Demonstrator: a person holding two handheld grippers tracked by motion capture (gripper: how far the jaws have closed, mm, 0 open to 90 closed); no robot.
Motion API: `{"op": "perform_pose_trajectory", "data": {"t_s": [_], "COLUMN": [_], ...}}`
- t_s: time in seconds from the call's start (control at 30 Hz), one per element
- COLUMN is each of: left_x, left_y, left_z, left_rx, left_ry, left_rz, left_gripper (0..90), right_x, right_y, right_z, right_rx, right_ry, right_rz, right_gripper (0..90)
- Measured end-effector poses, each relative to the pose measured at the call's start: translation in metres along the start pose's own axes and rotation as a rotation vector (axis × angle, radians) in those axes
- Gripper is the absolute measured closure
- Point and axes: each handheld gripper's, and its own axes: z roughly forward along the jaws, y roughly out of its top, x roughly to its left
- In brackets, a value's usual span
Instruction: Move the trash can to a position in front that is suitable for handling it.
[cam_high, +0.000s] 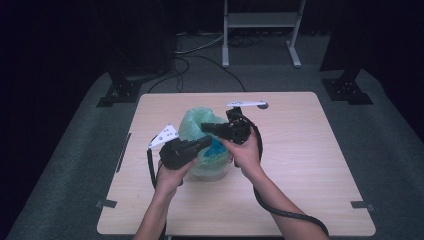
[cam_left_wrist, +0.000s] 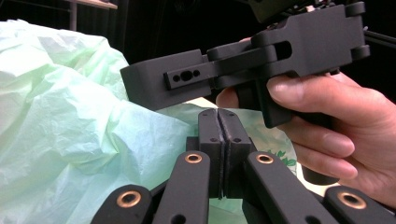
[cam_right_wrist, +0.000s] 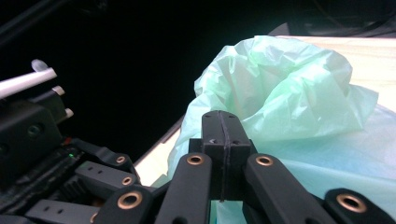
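High view had your left gripper (cam_high: 204, 143) and right gripper (cam_high: 207, 127) both pressed together, pinching nothing, tips meeting over the green bag (cam_high: 192, 125) mid-worktop (cam_high: 310, 165). Bag bulk sat just behind both tips, towards the left gripper's side; left was marginally nearer.

I can read no words, numbers or brand names anywhere. The one printed mark I see is a small green leaf-like motif on the green plastic bag (cam_left_wrist: 279, 156), just beside my left gripper (cam_left_wrist: 224, 114); it carries no legible lettering.
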Motion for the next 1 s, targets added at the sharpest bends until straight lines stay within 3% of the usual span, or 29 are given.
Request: {"op": "perform_pose_trajectory", "data": {"t_s": [0.3,0.43,0.63,0.83,1.0], "left_x": [-0.0018,-0.0016,-0.0018,-0.0022,-0.0028], "left_y": [-0.0014,-0.0013,-0.0015,-0.0013,-0.0015], "left_z": [0.0030,0.0030,0.0034,0.0033,0.0037], "left_rx": [0.007,0.007,0.006,0.007,0.006], "left_ry": [-0.007,-0.008,-0.008,-0.008,-0.011], "left_rz": [0.000,0.001,0.000,0.003,0.000], "left_gripper": [89.2,89.2,89.2,89.2,89.2], "right_x": [-0.0069,-0.0097,-0.0090,-0.0048,-0.0038], "right_y": [-0.0012,-0.0014,-0.0019,0.0000,0.0005], "right_z": [-0.0025,-0.0020,0.0011,0.0036,0.0055], "right_rx": [-0.020,-0.017,0.003,0.029,0.050], "right_ry": [0.134,0.162,0.182,0.141,0.078], "right_rz": [0.081,0.098,0.083,0.040,0.014], "right_gripper": [90.0,89.2,83.5,83.2,90.0]}}
